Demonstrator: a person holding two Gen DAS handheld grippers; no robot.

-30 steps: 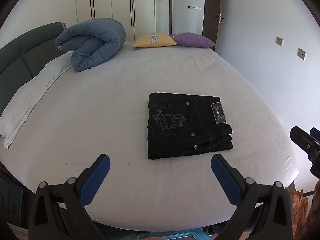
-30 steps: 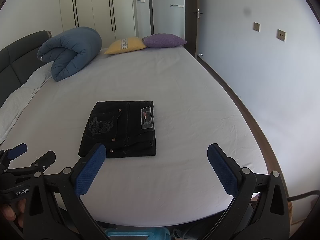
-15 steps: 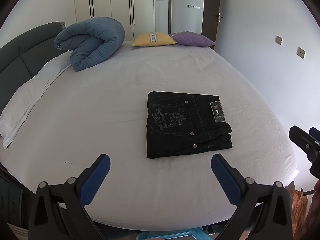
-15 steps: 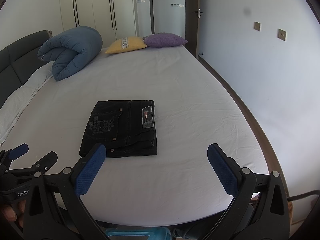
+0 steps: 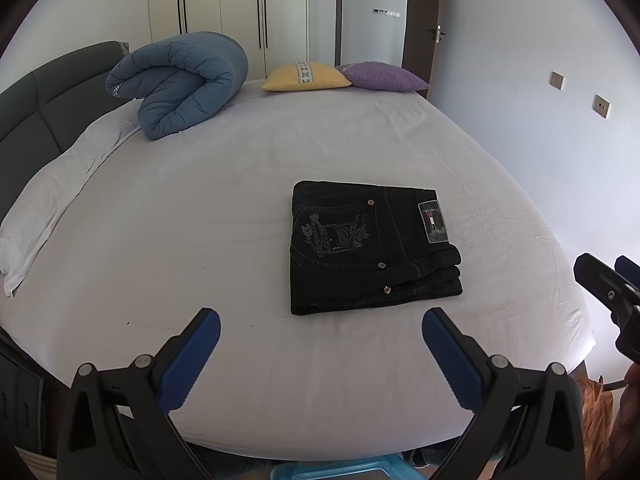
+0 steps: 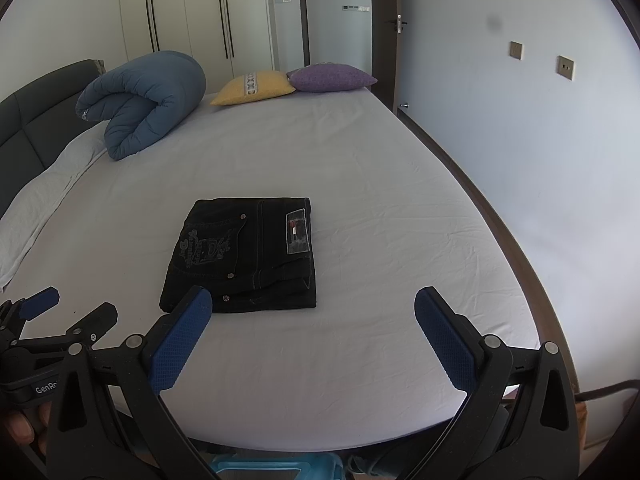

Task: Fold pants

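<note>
I've got both units off the bed, nothing in either one. Left hand-held gripper has its blue pads spread wide, hovering over the near edge of the sheet. The pants sit ahead of it and slightly to its right, folded into a compact black rectangle, flat on the white sheet, well apart from the fingertips. Embroidered back pocket faces up, a brand patch on the waistband side to the right. Right hand-held gripper is likewise spread wide and empty; from it the pants lie ahead and to its left, the left pad overlapping the near corner of the fabric in view, though I can't tell whether it touches. Each unit shows at the edge of the other's view: the right one at far right of the left camera, the left one at lower left of the right camera, with fingers of a hand wrapped on its handle. Far beyond the pants: rolled blue duvet ahead-left by the grey headboard, a yellow cushion and a purple cushion touching each other at the far edge of the bed.
</note>
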